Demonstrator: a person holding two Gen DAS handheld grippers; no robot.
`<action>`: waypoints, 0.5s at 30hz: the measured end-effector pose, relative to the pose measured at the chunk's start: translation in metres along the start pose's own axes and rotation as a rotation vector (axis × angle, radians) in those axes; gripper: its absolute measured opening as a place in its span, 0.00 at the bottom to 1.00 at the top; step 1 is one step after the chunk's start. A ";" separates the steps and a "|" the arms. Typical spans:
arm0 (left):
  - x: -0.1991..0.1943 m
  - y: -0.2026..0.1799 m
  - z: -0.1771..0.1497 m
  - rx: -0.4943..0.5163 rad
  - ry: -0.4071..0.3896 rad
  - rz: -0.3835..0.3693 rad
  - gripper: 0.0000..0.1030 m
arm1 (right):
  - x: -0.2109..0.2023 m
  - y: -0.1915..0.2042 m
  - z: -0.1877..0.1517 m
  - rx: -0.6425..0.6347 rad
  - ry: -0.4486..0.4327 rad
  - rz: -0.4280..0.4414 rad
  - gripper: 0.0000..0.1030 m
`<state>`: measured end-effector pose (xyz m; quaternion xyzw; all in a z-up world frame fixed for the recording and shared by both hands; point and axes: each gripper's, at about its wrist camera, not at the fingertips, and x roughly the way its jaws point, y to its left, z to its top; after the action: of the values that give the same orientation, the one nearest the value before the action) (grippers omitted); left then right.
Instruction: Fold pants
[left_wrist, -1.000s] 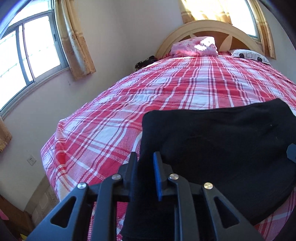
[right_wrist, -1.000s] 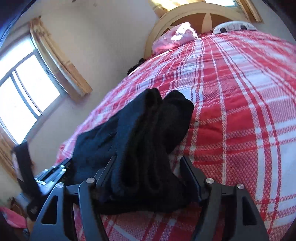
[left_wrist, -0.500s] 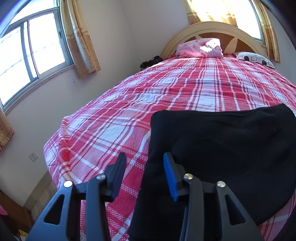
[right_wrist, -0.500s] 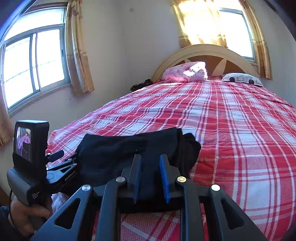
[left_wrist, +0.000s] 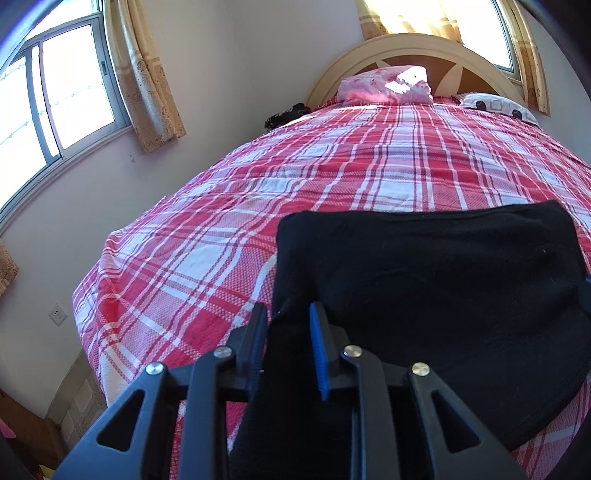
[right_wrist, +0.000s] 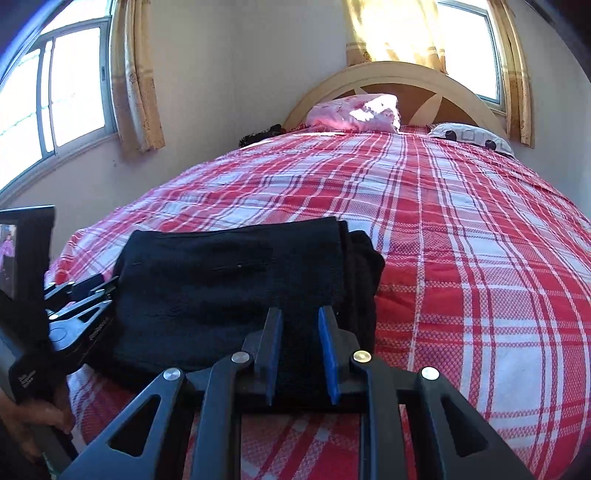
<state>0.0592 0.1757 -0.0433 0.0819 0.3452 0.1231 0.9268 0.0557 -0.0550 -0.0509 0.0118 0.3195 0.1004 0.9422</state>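
Folded black fleece pants (left_wrist: 424, 280) lie on the near end of a bed covered with a red and white checked sheet (left_wrist: 332, 177), and we see them as a thick dark bundle in both wrist views. In the left wrist view, the left hand-held gripper (left_wrist: 288, 328) is at the left near corner of the bundle. Its jaws are closing, and a fold of the black cloth stands between the blue pads and fills the gap, so we read it as gripping the pants. In the right wrist view, the right hand-held gripper (right_wrist: 299, 334) is at the near edge of the bundle, close to its right end. Its jaws are narrow and the black fabric sits between the blue pads, so it is also clamped on the pants (right_wrist: 229, 280). At the left border of this view we see the body of the left hand-held gripper (right_wrist: 79, 314), with a small screen above it and a hand (right_wrist: 33, 417) on its handle. At the far end of the bed, a pink pillow (left_wrist: 384, 86) and a white pillow with dark spots (left_wrist: 495, 105) lean by a rounded cream headboard (left_wrist: 406, 44). Windows with beige curtains (left_wrist: 147, 74) are on the walls.
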 end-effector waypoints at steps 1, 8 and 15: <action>-0.001 0.001 0.000 0.001 0.002 -0.002 0.25 | 0.004 -0.002 0.003 0.002 0.008 -0.002 0.21; -0.028 0.023 0.008 -0.060 -0.009 -0.039 0.65 | 0.007 -0.016 0.005 0.041 0.021 0.018 0.27; -0.050 0.058 0.026 -0.145 -0.081 -0.040 0.73 | -0.017 -0.043 -0.014 0.183 -0.001 0.060 0.51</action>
<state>0.0299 0.2156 0.0205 0.0128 0.2994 0.1259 0.9457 0.0419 -0.1014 -0.0558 0.1075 0.3263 0.0991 0.9339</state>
